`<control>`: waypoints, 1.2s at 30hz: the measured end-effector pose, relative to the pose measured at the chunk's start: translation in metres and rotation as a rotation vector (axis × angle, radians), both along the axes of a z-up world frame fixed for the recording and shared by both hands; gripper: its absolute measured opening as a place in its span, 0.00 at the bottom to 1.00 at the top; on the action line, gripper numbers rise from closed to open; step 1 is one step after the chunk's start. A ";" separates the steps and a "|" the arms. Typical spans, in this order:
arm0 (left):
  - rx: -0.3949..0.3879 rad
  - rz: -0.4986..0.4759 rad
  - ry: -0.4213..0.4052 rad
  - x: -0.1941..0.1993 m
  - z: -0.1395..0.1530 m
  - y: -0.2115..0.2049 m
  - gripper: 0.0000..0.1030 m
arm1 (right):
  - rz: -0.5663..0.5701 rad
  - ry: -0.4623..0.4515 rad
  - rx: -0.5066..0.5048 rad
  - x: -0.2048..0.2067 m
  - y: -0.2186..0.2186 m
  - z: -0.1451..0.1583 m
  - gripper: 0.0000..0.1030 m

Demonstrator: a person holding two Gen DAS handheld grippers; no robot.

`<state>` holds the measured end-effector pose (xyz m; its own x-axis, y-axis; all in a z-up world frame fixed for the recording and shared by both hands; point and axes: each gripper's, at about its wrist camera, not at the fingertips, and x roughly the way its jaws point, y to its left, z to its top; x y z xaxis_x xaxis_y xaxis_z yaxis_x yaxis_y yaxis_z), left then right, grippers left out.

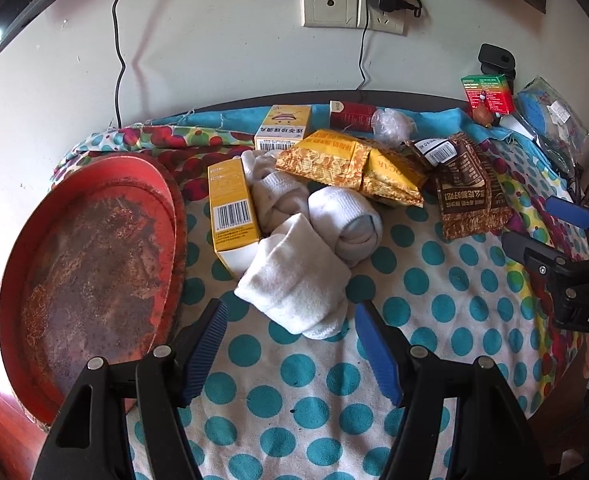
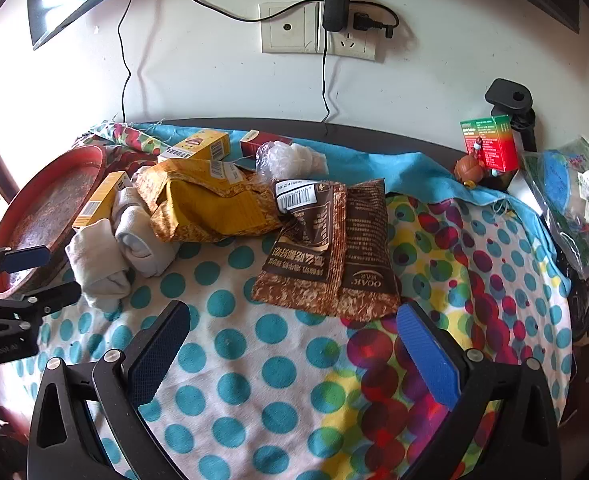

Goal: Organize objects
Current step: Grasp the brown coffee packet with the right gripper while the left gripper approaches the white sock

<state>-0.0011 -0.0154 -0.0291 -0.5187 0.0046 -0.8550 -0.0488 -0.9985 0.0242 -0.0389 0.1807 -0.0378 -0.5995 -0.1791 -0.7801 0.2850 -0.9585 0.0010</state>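
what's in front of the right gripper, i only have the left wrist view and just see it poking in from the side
Observer: The right gripper is open, and the brown snack packets lie just beyond its fingertips.
Operator: anything printed on those i can't read from here
Observer: The near packet reads OCAIC, upside down.
Operator: what's past my right edge
Observer: The full clear plastic bag with blue contents, right of the green and red box.
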 end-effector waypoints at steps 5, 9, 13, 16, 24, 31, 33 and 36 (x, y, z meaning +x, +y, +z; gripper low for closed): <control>0.001 0.002 -0.017 -0.003 -0.007 -0.003 0.66 | -0.023 0.003 -0.007 -0.012 0.011 -0.010 1.00; -0.005 0.000 -0.029 -0.006 -0.013 -0.003 0.66 | -0.052 0.021 -0.043 -0.025 0.026 -0.020 1.00; -0.017 -0.010 -0.036 -0.008 -0.019 0.000 0.66 | -0.074 0.017 -0.062 -0.040 0.036 -0.029 1.00; -0.026 -0.011 -0.047 -0.009 -0.025 0.000 0.66 | -0.064 0.030 -0.074 -0.050 0.039 -0.032 1.00; -0.013 -0.011 -0.056 -0.012 -0.034 -0.004 0.66 | -0.086 -0.008 -0.078 -0.079 0.035 -0.046 1.00; 0.007 -0.015 -0.051 -0.013 -0.035 -0.005 0.66 | -0.090 -0.030 -0.144 -0.087 0.036 -0.057 1.00; 0.010 -0.016 -0.045 -0.013 -0.035 -0.006 0.66 | -0.078 -0.029 -0.150 -0.088 0.034 -0.058 0.92; 0.021 -0.014 -0.041 -0.013 -0.036 -0.007 0.66 | -0.071 -0.020 -0.157 -0.085 0.031 -0.060 0.72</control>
<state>-0.0145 -0.0219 -0.0648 -0.4829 0.0299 -0.8752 -0.0636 -0.9980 0.0010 -0.1240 0.2122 -0.0975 -0.5998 -0.2569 -0.7578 0.2148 -0.9640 0.1568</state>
